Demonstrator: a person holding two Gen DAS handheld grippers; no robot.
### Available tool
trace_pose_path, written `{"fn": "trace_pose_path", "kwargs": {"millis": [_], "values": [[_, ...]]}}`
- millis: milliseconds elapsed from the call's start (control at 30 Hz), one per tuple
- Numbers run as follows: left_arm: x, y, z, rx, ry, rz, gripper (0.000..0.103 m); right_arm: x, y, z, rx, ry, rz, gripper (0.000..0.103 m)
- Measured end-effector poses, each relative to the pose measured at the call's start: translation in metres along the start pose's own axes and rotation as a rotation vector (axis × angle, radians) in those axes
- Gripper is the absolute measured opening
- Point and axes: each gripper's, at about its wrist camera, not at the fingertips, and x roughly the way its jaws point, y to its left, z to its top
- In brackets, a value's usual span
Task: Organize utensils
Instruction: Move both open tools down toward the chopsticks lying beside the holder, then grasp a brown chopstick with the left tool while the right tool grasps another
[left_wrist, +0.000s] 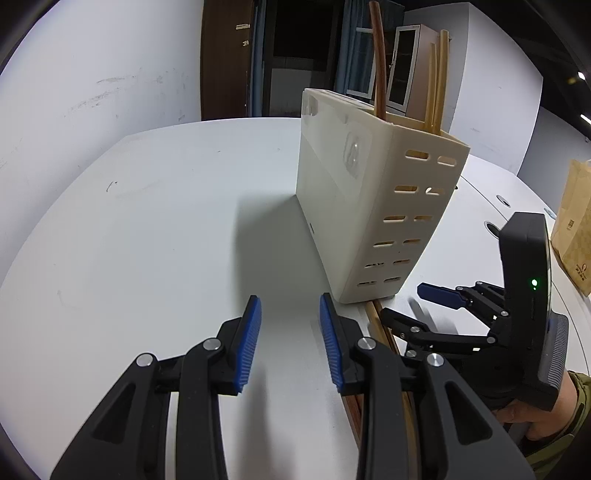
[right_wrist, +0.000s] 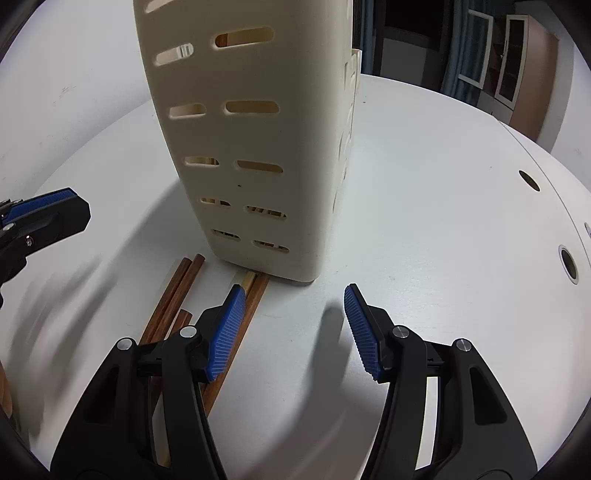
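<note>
A cream slotted utensil holder (left_wrist: 369, 192) stands upright on the white table (left_wrist: 147, 221); it also shows in the right wrist view (right_wrist: 251, 140). A brown chopstick (left_wrist: 379, 66) and pale chopsticks (left_wrist: 439, 81) stand in it. Several brown chopsticks (right_wrist: 173, 291) and one pale one lie on the table at its near base, also in the left wrist view (left_wrist: 380, 325). My left gripper (left_wrist: 290, 306) is open and empty, just left of the holder's base. My right gripper (right_wrist: 293, 295) is open and empty, its left finger over the lying chopsticks.
A brown paper bag (left_wrist: 576, 229) stands at the far right of the table. Round cable holes (right_wrist: 567, 264) sit in the table to the right. A wall runs along the left and a dark doorway lies behind.
</note>
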Motion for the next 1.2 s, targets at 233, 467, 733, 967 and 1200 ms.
{"fn": "trace_pose_path", "kwargs": {"millis": [233, 467, 733, 967, 1200], "values": [[0.009, -0.001, 0.000, 0.003, 0.030, 0.004, 0.032, 0.005, -0.004, 0.003, 0.007, 0.031, -0.008, 0.054], [0.026, -0.005, 0.001, 0.029, 0.084, 0.002, 0.032, 0.001, -0.003, 0.001, -0.008, 0.045, -0.006, 0.047], [0.047, -0.016, -0.009, 0.068, 0.152, -0.003, 0.032, -0.005, -0.008, -0.002, -0.014, 0.049, 0.008, 0.024], [0.060, -0.023, -0.012, 0.085, 0.184, -0.002, 0.032, -0.007, -0.009, -0.003, -0.019, 0.050, 0.018, 0.017], [0.066, -0.027, -0.015, 0.085, 0.196, 0.004, 0.035, -0.003, -0.019, -0.002, -0.021, 0.052, 0.027, 0.015]]}}
